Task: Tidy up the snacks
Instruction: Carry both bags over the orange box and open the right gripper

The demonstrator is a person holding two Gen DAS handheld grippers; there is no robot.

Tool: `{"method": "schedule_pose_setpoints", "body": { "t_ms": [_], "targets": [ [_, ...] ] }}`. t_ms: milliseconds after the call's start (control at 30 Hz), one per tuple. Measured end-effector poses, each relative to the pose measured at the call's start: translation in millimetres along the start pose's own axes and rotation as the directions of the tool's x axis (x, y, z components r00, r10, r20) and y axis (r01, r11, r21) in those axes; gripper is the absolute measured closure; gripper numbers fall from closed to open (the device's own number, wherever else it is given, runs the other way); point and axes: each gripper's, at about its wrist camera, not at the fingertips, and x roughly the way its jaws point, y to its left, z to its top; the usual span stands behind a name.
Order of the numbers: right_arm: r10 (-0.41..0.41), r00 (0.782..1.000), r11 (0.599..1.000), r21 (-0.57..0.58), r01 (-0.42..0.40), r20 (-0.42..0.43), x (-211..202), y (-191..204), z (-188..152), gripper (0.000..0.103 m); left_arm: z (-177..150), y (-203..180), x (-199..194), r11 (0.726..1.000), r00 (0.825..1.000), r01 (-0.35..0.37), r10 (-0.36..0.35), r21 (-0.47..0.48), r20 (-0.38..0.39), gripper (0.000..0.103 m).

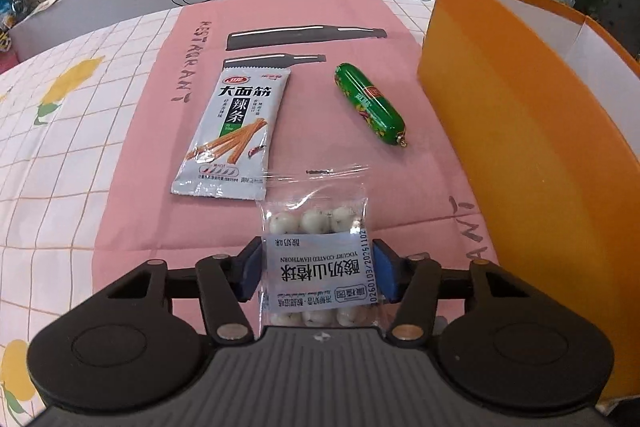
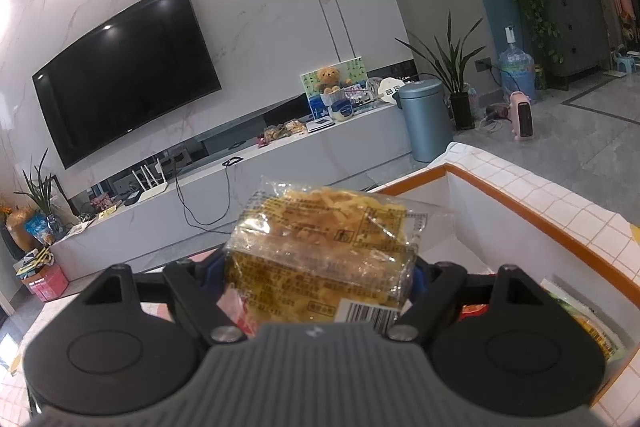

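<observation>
Left wrist | clear hawthorn-ball packet (image 1: pixel 316 259), white balls, pale-blue label | left hand-held gripper (image 1: pixel 316 269) clamps it

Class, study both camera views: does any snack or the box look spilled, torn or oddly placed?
Nothing stands out. The spicy strip packet and green sausage lie intact on the pink mat, beside the upright orange box. No spills.
</observation>
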Motion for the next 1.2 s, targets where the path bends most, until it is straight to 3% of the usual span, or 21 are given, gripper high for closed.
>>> {"method": "schedule_pose_setpoints", "body": {
  "t_ms": [267, 467, 667, 967, 1200],
  "targets": [
    [0.023, 1.000, 1.000, -0.008, -0.023, 0.006, -8.1, 2.1, 3.2, 0.023, -1.9, 2.9, -27.3, 1.000, 0.999, 0.013, -0.012, -0.020, 0.039, 0.040],
    [0.047, 0.999, 0.999, -0.014, -0.046, 0.002, -21.3, -1.6, 7.7, 0.023, 2.7, 13.1, -66.5, 0.996, 0.989, 0.040, -0.029, -0.078, 0.146, 0.040],
    [0.058, 0.998, 0.997, -0.042, -0.057, 0.013, -42.3, -13.9, 20.1, 0.023, 9.0, 18.7, -109.4, 0.989, 0.968, 0.088, -0.058, -0.118, 0.244, 0.040],
    [0.064, 0.998, 0.981, -0.184, -0.063, -0.001, -59.6, -38.6, 44.4, 0.023, 27.6, -6.3, -146.2, 0.977, 0.935, 0.196, -0.161, -0.083, 0.316, 0.040],
    [0.009, 0.992, 0.960, -0.276, -0.045, -0.128, -26.9, -59.1, 65.9, 0.023, 41.5, -30.8, -148.2, 0.966, 0.915, 0.254, -0.225, -0.043, 0.335, 0.040]
  ]
}}
